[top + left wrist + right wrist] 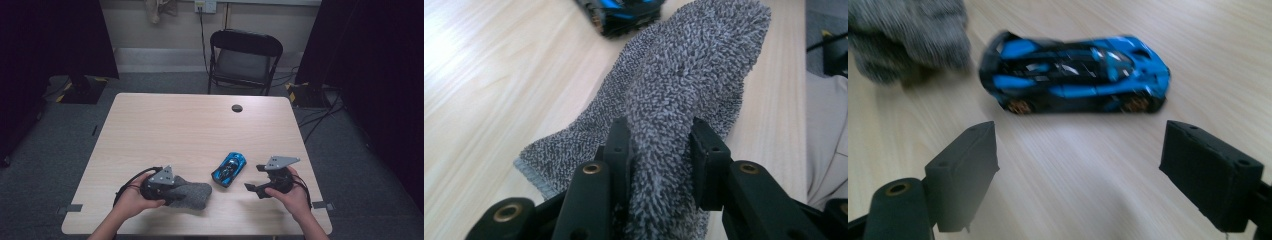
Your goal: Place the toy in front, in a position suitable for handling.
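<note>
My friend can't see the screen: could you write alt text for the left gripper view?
Two black fingers pinch a raised fold of a fuzzy grey cloth lying on a pale wooden table. Beyond the cloth sits part of a blue toy car.

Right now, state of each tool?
Left tool: closed on the grey cloth, a fold pinched between its jaws.
Right tool: open, holding nothing; blue toy car lies ahead of it on the table.

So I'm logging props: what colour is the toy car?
Blue with black, clearest in the right gripper view: toy car.
</note>
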`<control>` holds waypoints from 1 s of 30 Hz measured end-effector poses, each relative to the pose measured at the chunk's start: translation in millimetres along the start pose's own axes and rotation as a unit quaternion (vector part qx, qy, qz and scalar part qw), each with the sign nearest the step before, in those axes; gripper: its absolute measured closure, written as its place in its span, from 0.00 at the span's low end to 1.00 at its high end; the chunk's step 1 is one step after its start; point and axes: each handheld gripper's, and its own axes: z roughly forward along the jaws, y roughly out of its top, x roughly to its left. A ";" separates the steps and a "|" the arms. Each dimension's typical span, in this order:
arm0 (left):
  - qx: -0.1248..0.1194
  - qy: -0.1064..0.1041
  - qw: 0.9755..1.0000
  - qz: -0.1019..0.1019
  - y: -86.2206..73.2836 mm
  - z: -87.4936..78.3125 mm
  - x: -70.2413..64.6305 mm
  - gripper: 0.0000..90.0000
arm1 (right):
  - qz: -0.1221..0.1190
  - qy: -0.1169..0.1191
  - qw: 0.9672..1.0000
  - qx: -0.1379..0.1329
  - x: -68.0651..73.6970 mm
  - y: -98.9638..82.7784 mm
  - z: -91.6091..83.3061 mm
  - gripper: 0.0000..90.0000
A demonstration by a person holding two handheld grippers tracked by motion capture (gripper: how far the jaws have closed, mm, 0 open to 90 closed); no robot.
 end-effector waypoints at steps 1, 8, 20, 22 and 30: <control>0.003 -0.001 1.000 0.001 1.8 2.2 -1.1 0.74 | -0.001 0.010 1.000 -0.005 2.2 4.6 2.1 0.16; 0.009 -0.004 1.000 0.000 5.9 10.9 -3.5 0.74 | -0.033 0.050 0.998 0.007 22.5 33.6 25.4 0.16; 0.009 0.001 1.000 -0.005 6.8 10.4 -3.0 0.73 | -0.068 0.118 0.991 0.015 59.8 67.2 59.5 0.16; 0.010 0.002 1.000 -0.008 7.3 10.6 -2.9 0.73 | -0.073 0.131 0.989 0.016 66.4 72.6 64.9 0.16; 0.003 0.004 1.000 -0.016 8.9 8.8 -1.4 0.73 | -0.089 0.155 0.984 0.027 83.0 74.9 84.7 0.18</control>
